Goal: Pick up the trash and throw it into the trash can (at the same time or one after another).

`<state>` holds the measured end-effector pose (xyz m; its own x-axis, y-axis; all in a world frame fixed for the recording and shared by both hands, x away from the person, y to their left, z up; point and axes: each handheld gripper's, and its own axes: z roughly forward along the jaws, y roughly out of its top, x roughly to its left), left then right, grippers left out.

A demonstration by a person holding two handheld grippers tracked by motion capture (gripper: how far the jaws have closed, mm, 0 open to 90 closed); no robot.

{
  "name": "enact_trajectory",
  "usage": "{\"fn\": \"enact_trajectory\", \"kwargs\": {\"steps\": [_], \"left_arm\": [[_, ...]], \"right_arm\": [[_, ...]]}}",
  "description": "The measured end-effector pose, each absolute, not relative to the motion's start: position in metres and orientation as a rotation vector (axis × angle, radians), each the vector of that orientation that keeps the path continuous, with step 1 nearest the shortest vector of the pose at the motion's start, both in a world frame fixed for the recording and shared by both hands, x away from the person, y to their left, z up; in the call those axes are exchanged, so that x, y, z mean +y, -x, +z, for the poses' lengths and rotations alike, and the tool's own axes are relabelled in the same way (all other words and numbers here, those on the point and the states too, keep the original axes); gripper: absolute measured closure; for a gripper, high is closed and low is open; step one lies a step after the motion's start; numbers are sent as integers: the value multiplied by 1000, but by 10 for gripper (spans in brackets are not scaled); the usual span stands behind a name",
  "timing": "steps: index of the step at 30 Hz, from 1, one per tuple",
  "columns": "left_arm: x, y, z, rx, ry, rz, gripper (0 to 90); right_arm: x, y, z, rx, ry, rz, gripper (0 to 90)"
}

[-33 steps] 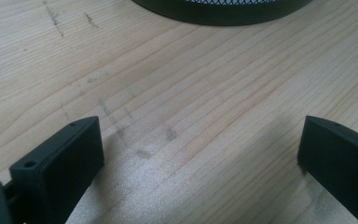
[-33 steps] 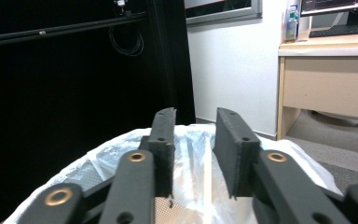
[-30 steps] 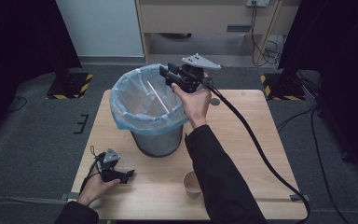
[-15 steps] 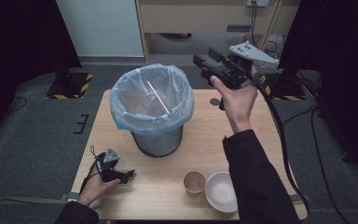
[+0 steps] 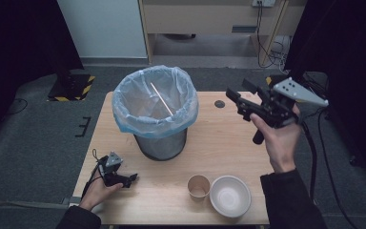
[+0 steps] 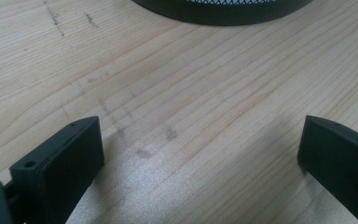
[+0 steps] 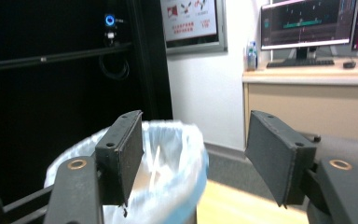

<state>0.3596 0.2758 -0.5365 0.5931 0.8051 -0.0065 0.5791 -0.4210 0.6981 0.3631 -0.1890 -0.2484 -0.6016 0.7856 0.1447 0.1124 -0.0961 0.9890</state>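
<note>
Bin (image 5: 156,114) with the stick (image 5: 162,99) inside it, your right gripper (image 5: 237,100) off to its side with nothing held.

Your right gripper is raised above the table's (image 5: 228,143) far right part, pointing toward the bin; its jaws have just been opening and stand wide apart, with nothing between them. In the right gripper view (image 7: 193,154) the bin's pale blue bag (image 7: 182,154) shows past them. Your left gripper (image 5: 129,178) rests low on the table at the near left corner, jaws spread and empty over bare wood, near the bin's mesh base (image 6: 223,9). The thin stick leans inside the bag. A paper cup (image 5: 198,186) and a white bowl (image 5: 229,196) stand touching at the near edge, well apart from both grippers.
</note>
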Motion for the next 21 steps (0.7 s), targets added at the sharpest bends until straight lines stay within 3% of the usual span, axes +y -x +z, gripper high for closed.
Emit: {"fn": "enact_trajectory", "kwargs": {"steps": [8, 15, 21], "left_arm": [[276, -359, -536, 1092, -2155, 437, 0], [276, -359, -536, 1094, -2155, 438, 0], [276, -359, -536, 1093, -2155, 437, 0]], "right_arm": [[-210, -339, -311, 1717, -1044, 1713, 355], [-228, -331, -386, 1821, -1141, 1593, 368], [-236, -326, -423, 1934, -1193, 1494, 372]]}}
